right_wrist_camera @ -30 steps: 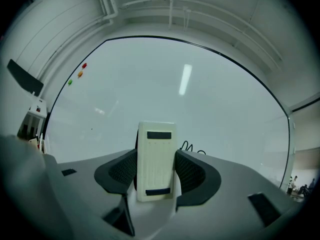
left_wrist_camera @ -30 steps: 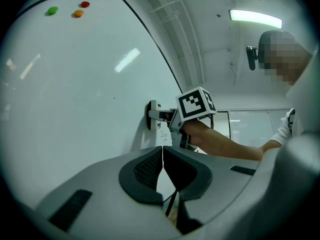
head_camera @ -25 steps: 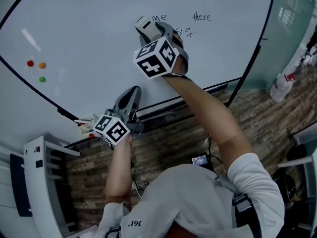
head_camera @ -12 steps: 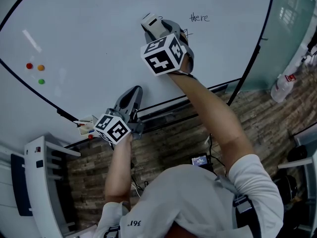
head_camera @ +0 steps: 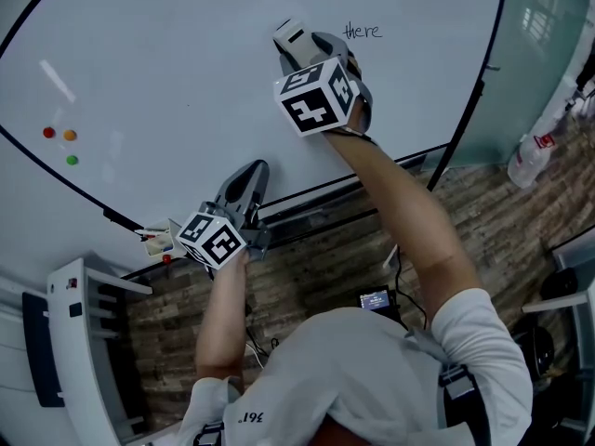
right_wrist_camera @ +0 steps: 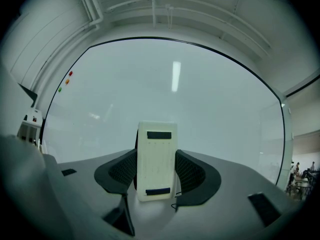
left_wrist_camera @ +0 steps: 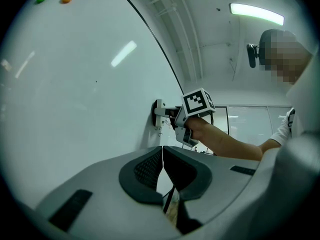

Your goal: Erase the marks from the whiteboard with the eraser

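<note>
On the whiteboard (head_camera: 167, 72) we are mid-wipe: right tongs (right_wrist_camera: 156, 171) clamp the eraser (right_wrist_camera: 156, 156) just beside "there" (head_camera: 363, 32), which the next stroke should cover; left tongs (left_wrist_camera: 162, 166) idle, closed on nothing.

red magnet (head_camera: 48, 132), orange magnet (head_camera: 70, 136), green magnet (head_camera: 72, 160) clustered at left edge | white bottle (head_camera: 526, 161) with red label, right edge | small lit screen (head_camera: 376, 299) on wood-plank floor (head_camera: 316, 268), centre | white rack (head_camera: 79, 342) lower left | glass panel (head_camera: 544, 35) upper right
</note>
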Motion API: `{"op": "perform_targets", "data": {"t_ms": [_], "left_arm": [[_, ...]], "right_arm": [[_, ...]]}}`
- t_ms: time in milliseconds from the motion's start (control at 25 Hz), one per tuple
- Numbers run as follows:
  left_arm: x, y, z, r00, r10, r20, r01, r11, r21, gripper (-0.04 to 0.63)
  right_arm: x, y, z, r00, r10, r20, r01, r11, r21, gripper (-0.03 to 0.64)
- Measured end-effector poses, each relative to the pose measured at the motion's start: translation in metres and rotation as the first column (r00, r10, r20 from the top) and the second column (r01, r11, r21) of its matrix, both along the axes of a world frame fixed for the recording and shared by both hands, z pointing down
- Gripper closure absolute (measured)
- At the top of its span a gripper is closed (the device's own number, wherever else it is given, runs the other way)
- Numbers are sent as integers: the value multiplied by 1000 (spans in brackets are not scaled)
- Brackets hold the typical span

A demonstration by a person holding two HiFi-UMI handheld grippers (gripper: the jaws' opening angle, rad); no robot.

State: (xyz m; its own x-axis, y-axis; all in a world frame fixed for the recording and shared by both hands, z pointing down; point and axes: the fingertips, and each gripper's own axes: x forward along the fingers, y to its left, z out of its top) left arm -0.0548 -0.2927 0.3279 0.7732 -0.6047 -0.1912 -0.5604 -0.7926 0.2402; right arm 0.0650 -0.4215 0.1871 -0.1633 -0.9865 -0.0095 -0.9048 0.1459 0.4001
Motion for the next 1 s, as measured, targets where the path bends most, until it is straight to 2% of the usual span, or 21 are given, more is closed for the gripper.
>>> {"op": "perform_targets", "data": {"t_ms": [1000], "left_arm": [[76,-12,7,999,41,4,-41,999,-6,588]], "right_arm": [[86,-7,5,999,49,-12,-49,999,0,364]]}}
